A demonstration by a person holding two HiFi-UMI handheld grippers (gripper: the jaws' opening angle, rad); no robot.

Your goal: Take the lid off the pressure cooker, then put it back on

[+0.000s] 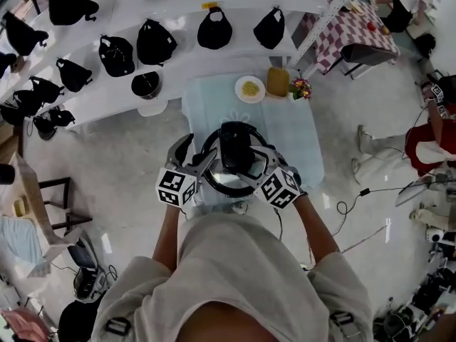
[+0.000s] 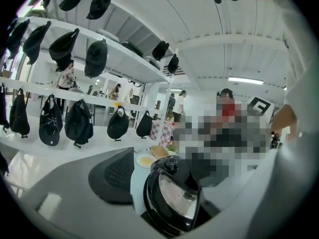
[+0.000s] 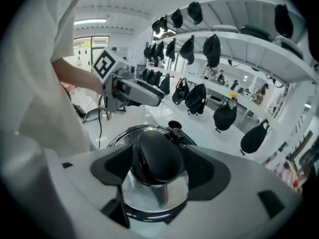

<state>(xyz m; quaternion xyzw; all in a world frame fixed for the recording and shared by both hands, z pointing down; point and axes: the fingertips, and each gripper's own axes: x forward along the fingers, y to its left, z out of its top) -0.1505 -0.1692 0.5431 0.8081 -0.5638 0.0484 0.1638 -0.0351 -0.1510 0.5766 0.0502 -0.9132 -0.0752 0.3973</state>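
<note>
The right hand-held gripper [image 3: 160, 169] pinches the rounded black handle [image 3: 157, 156] of the shiny steel pressure cooker lid [image 3: 152, 195], one pad touching each side. The left hand-held gripper [image 2: 169, 193] is spread wide around the lid's rim, its left pad clear of it. The lid sits on the black pressure cooker [image 2: 155, 217], near the front edge of the pale blue tabletop [image 1: 285, 127].

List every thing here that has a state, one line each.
Black-and-chrome pressure cooker lid: held by its handle; seated or lifted, cannot tell.
Black rounded lid handle: gripped.
Right claw: shut on the handle.
Left claw: open, empty, beside the lid.
Small white plate: holds yellow food.
</note>
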